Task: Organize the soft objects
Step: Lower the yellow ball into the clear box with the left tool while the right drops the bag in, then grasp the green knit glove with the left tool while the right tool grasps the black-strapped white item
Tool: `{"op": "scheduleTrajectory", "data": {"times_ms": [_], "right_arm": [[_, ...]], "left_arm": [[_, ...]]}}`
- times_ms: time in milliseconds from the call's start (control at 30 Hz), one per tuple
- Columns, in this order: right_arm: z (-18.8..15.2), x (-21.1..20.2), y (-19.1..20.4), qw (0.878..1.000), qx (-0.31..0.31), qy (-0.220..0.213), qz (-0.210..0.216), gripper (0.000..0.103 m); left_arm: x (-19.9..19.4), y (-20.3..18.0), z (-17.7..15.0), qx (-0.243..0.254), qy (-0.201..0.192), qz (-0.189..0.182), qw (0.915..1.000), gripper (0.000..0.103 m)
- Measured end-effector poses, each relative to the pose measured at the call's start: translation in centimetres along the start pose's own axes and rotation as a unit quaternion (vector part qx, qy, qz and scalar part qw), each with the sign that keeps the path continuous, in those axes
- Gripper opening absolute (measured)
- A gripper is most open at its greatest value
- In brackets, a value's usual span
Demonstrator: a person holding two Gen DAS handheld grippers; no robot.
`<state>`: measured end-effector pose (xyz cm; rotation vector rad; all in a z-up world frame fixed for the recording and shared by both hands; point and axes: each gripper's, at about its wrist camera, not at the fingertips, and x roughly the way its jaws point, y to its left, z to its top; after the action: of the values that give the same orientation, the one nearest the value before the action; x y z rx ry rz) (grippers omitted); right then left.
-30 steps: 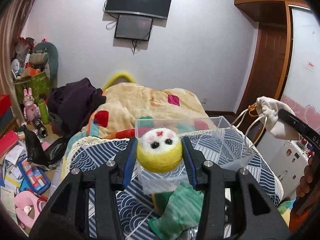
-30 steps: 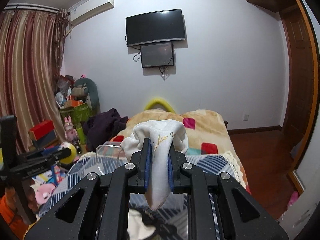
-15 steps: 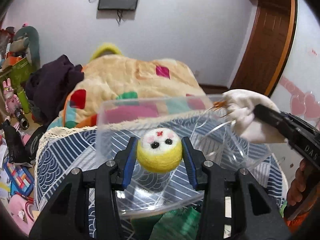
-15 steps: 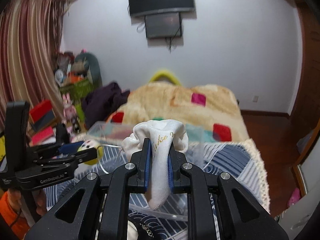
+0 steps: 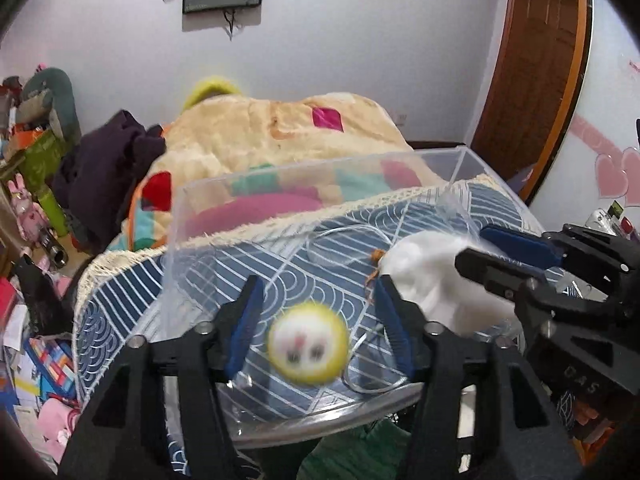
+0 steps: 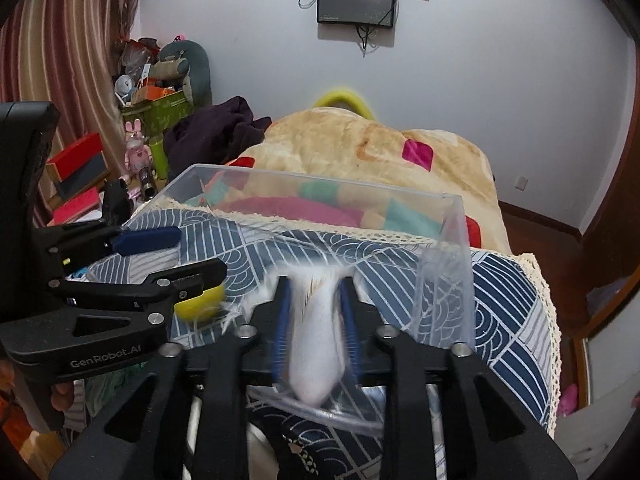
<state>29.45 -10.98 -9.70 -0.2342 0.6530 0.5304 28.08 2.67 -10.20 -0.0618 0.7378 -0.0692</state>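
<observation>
Since a second ago both hands have dropped over the clear plastic bin (image 5: 460, 168) and both tongs have begun to let go.

Left wrist view: left tongs (image 5: 318, 320) are opening, pads clear of the yellow felt ball (image 5: 307, 354), which sits blurred between them, apparently falling into the bin. White pouch (image 5: 424, 276) shows at right, inside the bin wall, at the right tongs (image 5: 480, 252). The bin rests on a tabletop (image 5: 116, 308) covered with a blue wave-pattern cloth edged in lace. A green cloth (image 5: 352, 456) lies at the near edge, below the bin.

Right wrist view: right tongs (image 6: 316, 328) are opening; the pouch (image 6: 316, 340) is blurred between the pads, contact hard to judge, likely slipping out. The ball (image 6: 200, 304) peeks out under the left tongs (image 6: 168, 256).

Step in hand: the drop into the bin, both items at once. Next move, judged: lift both tongs clear of the bin walls, then fetch the remaining soft items such as the green cloth.

Room: bed with patchwork blanket (image 6: 360, 152) behind, dark clothes heaped on it, wall screens above, striped curtain and cluttered toys at left, wooden door at right.
</observation>
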Motion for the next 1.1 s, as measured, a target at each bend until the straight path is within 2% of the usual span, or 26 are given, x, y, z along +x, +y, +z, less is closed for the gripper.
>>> {"op": "scheduleTrajectory", "data": {"times_ms": [67,200,333,500,733,833,967,1100], "right_arm": [[0.0,-1.0,-0.1,1.0,0.001,-0.013,0.0,0.05],[0.5,-2.7,-0.2,0.999,0.002,-0.037,-0.001,0.054],[0.3,-5.1,-0.3,0.998,0.008,-0.065,0.003,0.069],[-1.0,-7.5,0.5,0.996,0.001,-0.089,0.013,0.079],[-3.5,-8.1,2.8,0.995,-0.007,-0.085,0.042,0.081],[-4.8,-7.4,3.9,0.996,-0.009,-0.074,0.057,0.086],[-6.1,-5.9,5.0,0.996,-0.001,-0.05,0.072,0.086],[-6.7,-3.8,6.0,0.998,-0.004,-0.027,0.058,0.086]], "left_arm": [[-0.8,0.1,0.1,0.0,-0.011,0.002,0.9999,0.064],[-3.1,0.5,0.5,-0.001,-0.031,-0.004,0.9995,0.064],[-6.2,0.8,0.2,-0.003,-0.057,-0.008,0.9983,0.074],[-9.2,1.2,-2.0,-0.008,-0.069,-0.025,0.9973,0.082],[-10.2,0.8,-6.9,0.004,-0.046,-0.031,0.9985,0.083],[-10.3,1.3,-9.0,-0.009,-0.027,-0.038,0.9989,0.083],[-10.3,1.5,-10.9,-0.013,-0.01,-0.035,0.9993,0.083],[-10.3,1.0,-12.4,0.005,-0.006,-0.018,0.9998,0.083]]}}
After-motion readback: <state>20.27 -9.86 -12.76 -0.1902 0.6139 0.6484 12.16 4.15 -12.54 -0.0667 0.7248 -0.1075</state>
